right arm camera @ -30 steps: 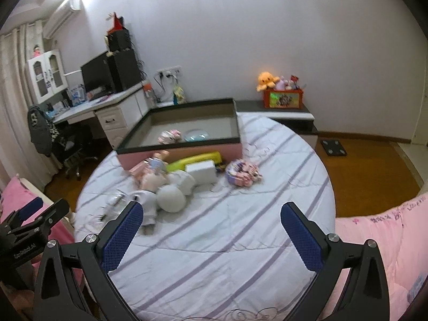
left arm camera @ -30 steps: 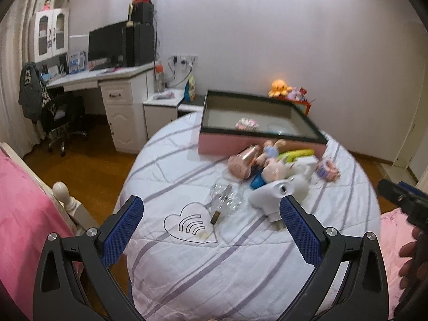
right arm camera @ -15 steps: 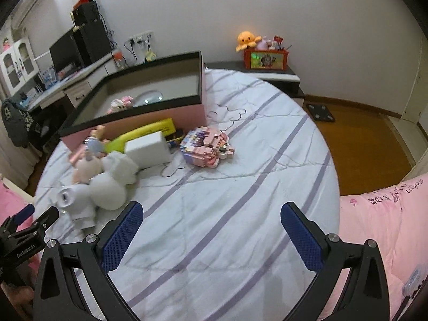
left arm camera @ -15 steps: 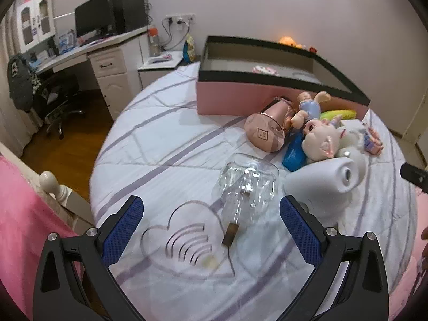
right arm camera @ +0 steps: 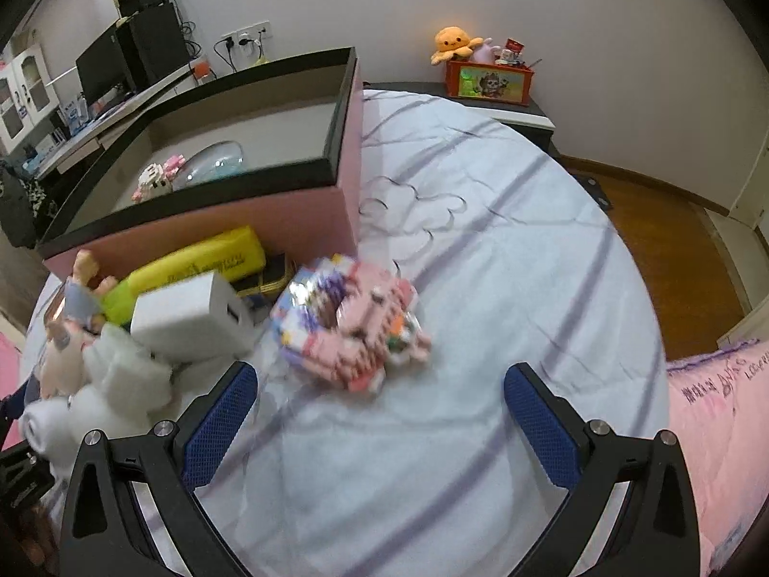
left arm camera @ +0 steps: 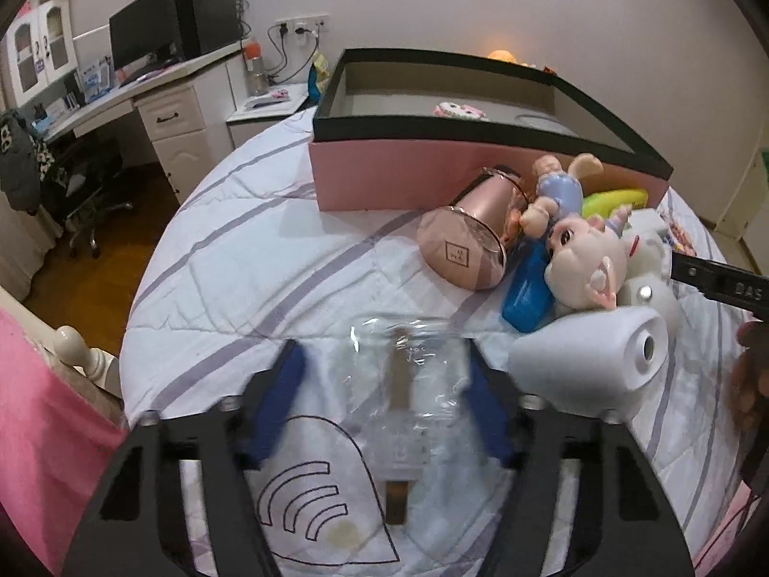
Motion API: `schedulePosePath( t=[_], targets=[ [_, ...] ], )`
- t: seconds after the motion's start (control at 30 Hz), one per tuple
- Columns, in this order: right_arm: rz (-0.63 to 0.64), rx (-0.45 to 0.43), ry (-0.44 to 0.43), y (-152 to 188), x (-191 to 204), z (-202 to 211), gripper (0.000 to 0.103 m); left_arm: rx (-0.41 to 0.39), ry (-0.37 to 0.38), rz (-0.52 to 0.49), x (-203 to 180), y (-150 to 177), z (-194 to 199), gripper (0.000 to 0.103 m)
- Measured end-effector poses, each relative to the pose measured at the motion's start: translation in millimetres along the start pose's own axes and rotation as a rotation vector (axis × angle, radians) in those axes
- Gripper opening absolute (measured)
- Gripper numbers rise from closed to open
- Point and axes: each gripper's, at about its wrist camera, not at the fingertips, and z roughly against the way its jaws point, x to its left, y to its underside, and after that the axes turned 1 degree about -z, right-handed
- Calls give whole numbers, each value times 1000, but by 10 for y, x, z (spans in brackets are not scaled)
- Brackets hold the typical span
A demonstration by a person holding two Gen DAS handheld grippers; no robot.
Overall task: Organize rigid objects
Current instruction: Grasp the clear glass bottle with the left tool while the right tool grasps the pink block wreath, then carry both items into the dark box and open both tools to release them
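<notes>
Left gripper [left arm camera: 384, 404]: jaws closing, a clear glass bottle [left arm camera: 408, 384] lying on its side between them. The right blue pad sits at the bottle's edge; the left pad stands clear of it, so no grip is made. The bottle has a brown stopper end pointing toward the camera and rests on the striped bedspread [left arm camera: 269, 259], just above a heart outline with curved bars drawn on the cloth.

Right gripper [right arm camera: 379, 413]: jaws wide apart, nothing between them. Just ahead lies a pink and purple brick-built model [right arm camera: 351, 327], blurred, apart from both pads.

Writing: the rose-gold canister [left arm camera: 468, 240] lying on its side shows a small square mark on its base, characters unreadable. The yellow case [right arm camera: 202, 264] carries print too blurred to read. The pink quilt [right arm camera: 711, 423] bears handwriting, not legible.

Left wrist view only: bottle, canister, blue bottle [left arm camera: 526, 295], big-eyed doll head [left arm camera: 586, 259], white dryer-like device [left arm camera: 596, 360].

Right wrist view only: brick model, white block with a slot [right arm camera: 192, 317], orange octopus plush [right arm camera: 454, 43] on a red box.

Both views: pink storage box with black rim [left arm camera: 384, 178], standing on the bed behind the pile, with a small brick figure and a clear dome inside.
</notes>
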Motion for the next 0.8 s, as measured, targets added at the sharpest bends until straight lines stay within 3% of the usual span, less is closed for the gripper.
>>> schedulePosePath(
  t=[0.1, 0.17, 0.23, 0.8],
  targets=[
    [45, 5, -4, -27, 64, -57, 96, 3, 18, 22, 45, -32, -7, 51],
    [68, -9, 31, -25, 89, -45, 74, 2, 21, 27, 49, -32, -4, 51],
    [66, -11, 9, -32, 79, -12, 66, 2, 18, 25, 35, -24, 10, 51],
    [23, -89, -90, -149, -71, 449, 66, -58, 37, 30, 56, -237, 307, 51]
  ],
)
